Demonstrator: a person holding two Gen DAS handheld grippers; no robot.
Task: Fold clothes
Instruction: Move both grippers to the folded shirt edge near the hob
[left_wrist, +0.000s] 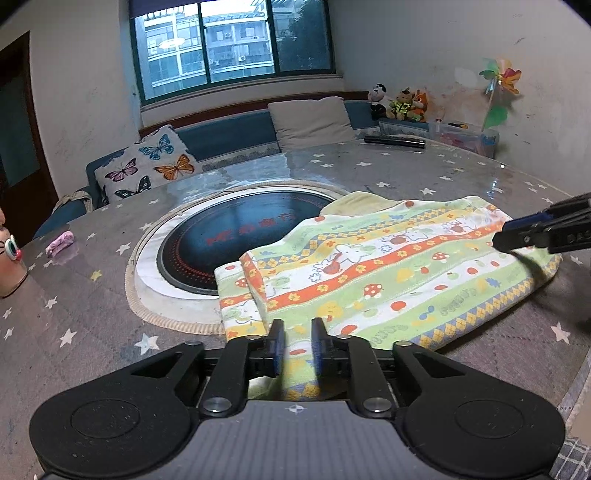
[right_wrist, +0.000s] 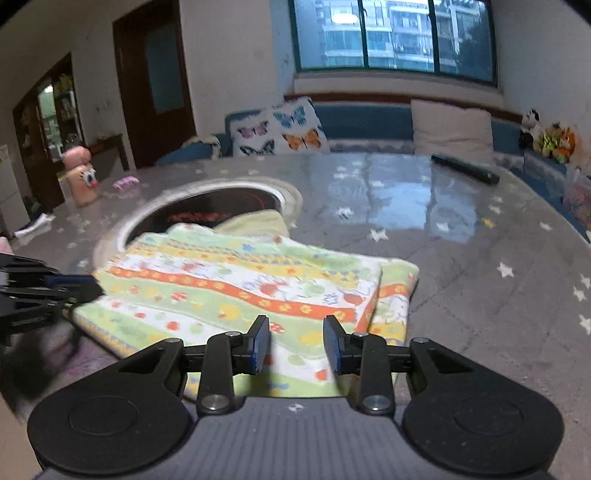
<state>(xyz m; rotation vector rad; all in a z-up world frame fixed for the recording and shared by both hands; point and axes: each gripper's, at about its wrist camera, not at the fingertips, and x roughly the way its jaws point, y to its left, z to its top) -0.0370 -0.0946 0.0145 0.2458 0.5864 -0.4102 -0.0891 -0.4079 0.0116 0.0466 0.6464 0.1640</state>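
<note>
In the left wrist view, the patterned garment (left_wrist: 388, 273) is lying folded on the star-printed table (left_wrist: 92, 325), its far edge overlapping the round black cooktop (left_wrist: 229, 236) set into the table. The left gripper (left_wrist: 297, 338) is hovering over the garment's near edge, its fingers (left_wrist: 277, 343) standing narrowly apart with cloth showing in the gap, not pinching it. The right gripper (left_wrist: 517, 236) is reaching in at the garment's right end; whether its fingers are gripping cannot be told here. A black remote (left_wrist: 394, 141) is lying well beyond the garment. In the right wrist view, the garment (right_wrist: 236, 288) is spreading out below the right gripper (right_wrist: 296, 341), whose fingers (right_wrist: 261, 341) are sitting moderately wide above the cloth, holding nothing. The left gripper (right_wrist: 74, 291) is showing blurred at the garment's left end. A pink toy figure (right_wrist: 82, 177) is standing far beyond the cooktop (right_wrist: 207, 210).
</note>
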